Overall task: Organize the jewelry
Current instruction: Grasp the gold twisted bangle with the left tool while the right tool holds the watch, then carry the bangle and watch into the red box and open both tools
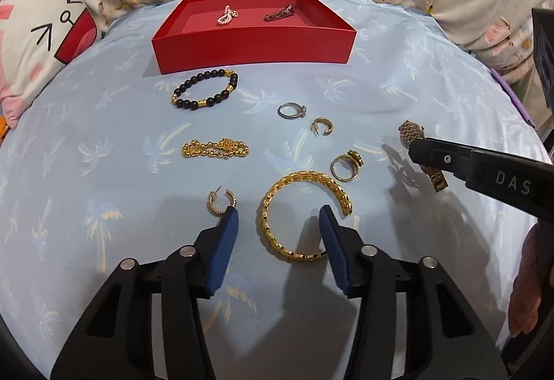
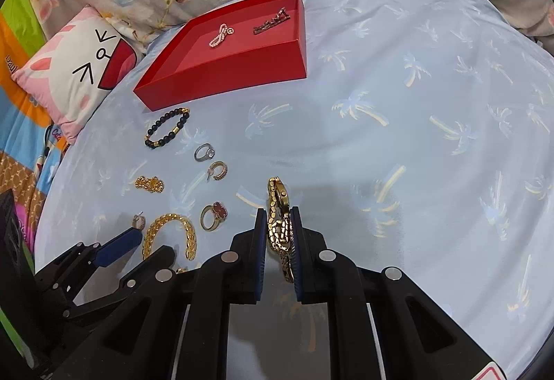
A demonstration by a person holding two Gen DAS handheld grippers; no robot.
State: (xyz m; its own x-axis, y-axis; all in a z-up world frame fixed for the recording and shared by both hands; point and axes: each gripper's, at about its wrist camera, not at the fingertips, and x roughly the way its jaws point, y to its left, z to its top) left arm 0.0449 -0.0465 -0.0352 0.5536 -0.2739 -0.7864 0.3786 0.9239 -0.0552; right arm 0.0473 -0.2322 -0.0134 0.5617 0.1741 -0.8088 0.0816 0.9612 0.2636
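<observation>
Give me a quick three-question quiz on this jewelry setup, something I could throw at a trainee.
1. True or false: the red tray already holds four pieces.
2. What is the right gripper clamped on? A) silver ring B) gold watch C) black bead bracelet
3. Fill in: the open left gripper has its fingers on either side of the ____.

Key: 1 false, it holds two. 2 B. 3 gold bangle.
</observation>
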